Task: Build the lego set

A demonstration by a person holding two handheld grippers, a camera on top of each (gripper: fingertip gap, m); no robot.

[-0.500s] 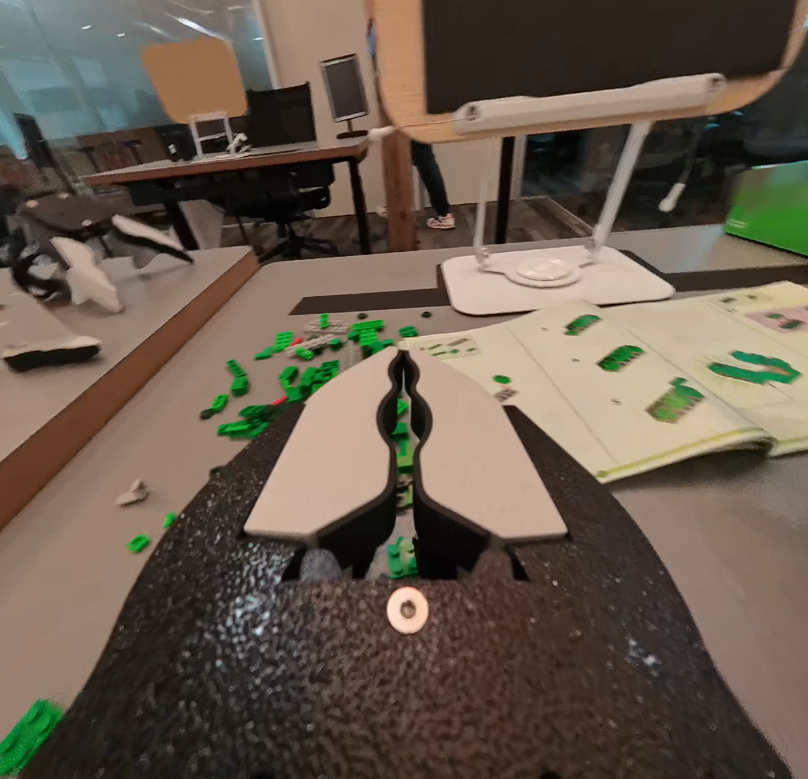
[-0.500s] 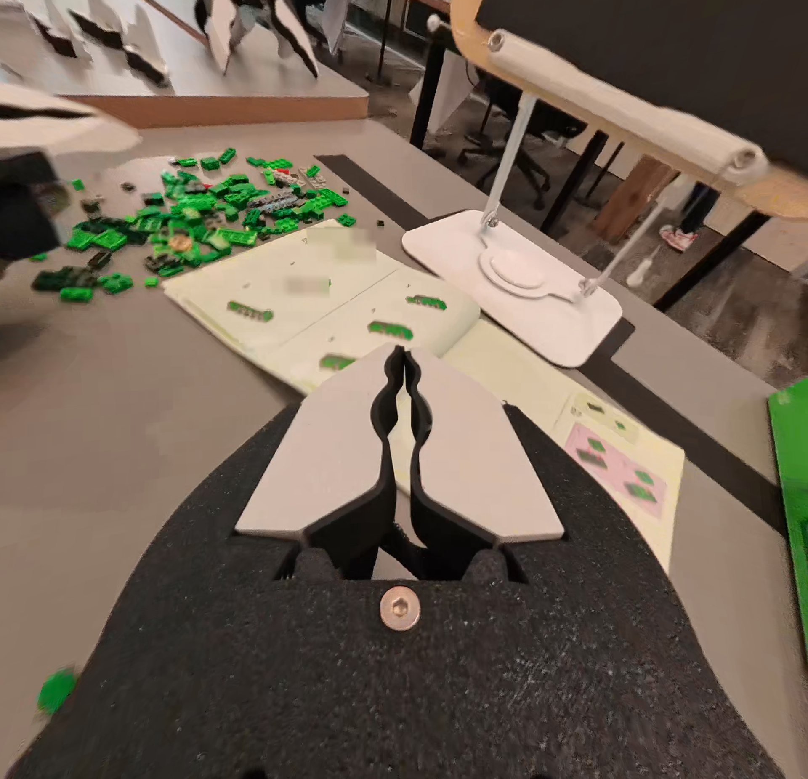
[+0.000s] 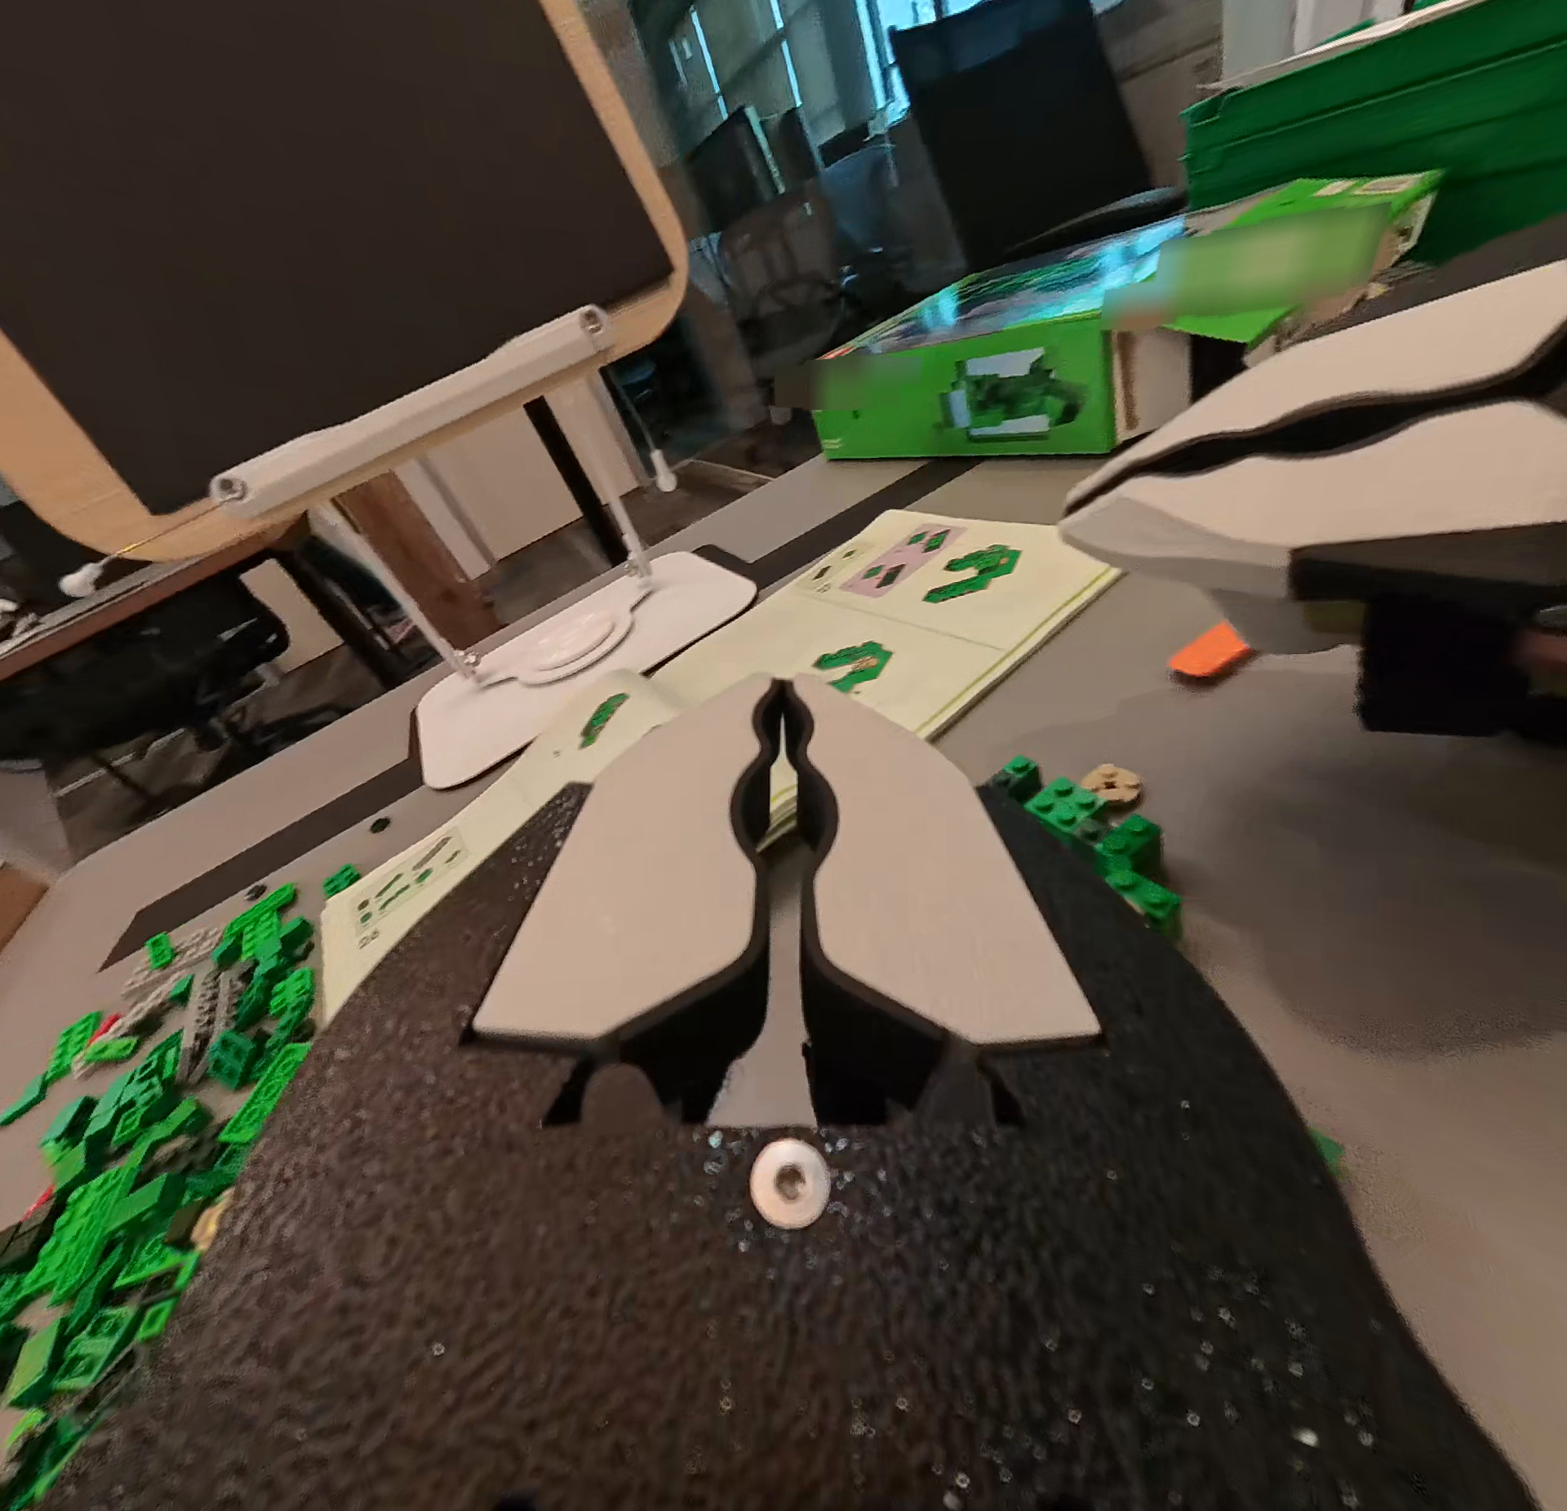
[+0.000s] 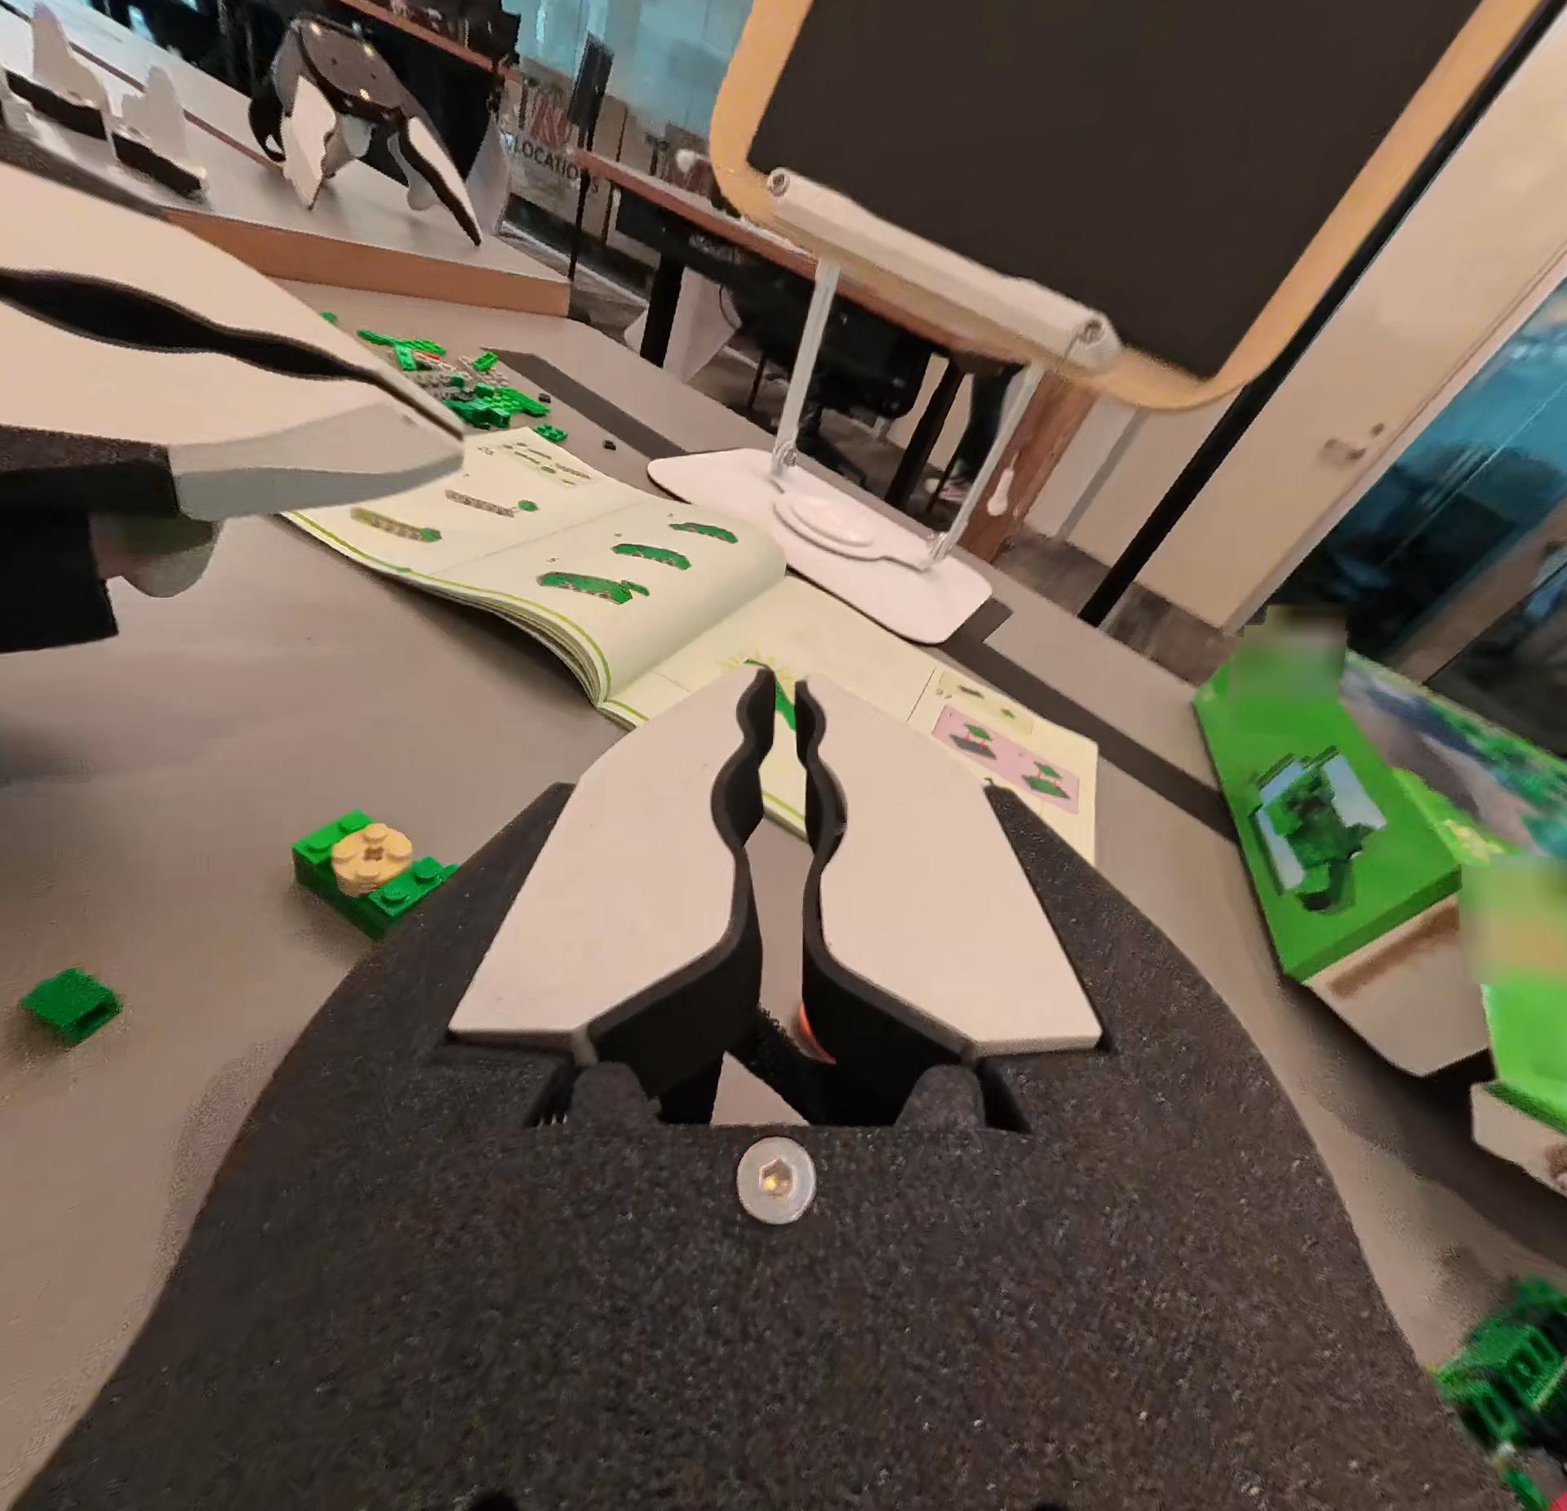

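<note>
My left gripper [image 3: 784, 692] is shut and empty, held over the grey table and pointing at the open instruction booklet [image 3: 933, 622]. A small green brick assembly [image 3: 1094, 826] with a tan round plate lies just right of its fingers. My right gripper [image 4: 786, 690] is shut but for a thin slit at the tips, and holds nothing. It hangs over the booklet's right page [image 4: 1000, 749]. The same assembly [image 4: 373, 877] lies to its left. An orange piece [image 3: 1208, 656] lies on the table under the right gripper [image 3: 1094, 503]. The left gripper [image 4: 424, 444] shows at the left edge.
A pile of loose green bricks [image 3: 144, 1089] lies left of the booklet. A dark board on a white stand [image 3: 585, 656] stands behind it. A green set box [image 4: 1323, 834] lies at the right. A loose green piece [image 4: 72, 1004] and more green bricks [image 4: 1518, 1385] lie near. Across from one pair of fingers to the other is roughly 9 cm.
My left gripper has swung right, away from the brick pile, toward the booklet and the small assembly. My right gripper has dropped lower and closer to the booklet. Both stay shut.
</note>
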